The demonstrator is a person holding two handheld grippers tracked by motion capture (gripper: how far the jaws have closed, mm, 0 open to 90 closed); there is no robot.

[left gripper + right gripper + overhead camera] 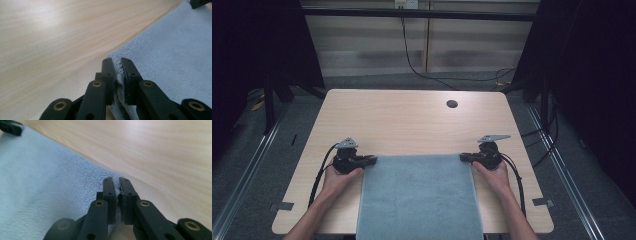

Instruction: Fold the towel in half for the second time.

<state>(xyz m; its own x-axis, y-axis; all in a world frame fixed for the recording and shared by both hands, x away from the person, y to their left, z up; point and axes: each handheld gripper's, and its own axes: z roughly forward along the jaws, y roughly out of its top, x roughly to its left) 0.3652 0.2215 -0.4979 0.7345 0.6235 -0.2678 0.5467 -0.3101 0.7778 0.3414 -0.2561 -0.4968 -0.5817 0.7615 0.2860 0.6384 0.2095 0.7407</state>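
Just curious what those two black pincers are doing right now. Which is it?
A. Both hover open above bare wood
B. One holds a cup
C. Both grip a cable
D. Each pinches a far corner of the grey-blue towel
D: the left gripper and the right gripper each have their jaws closed on a corner of the towel, which lies flat on the table.

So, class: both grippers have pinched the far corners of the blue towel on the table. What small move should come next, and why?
Probably lift both corners a little together. The left gripper and the right gripper each have their jaws closed on a far corner of the towel, which lies flat on the table with its near end over the edge, so an even lift keeps it straight.
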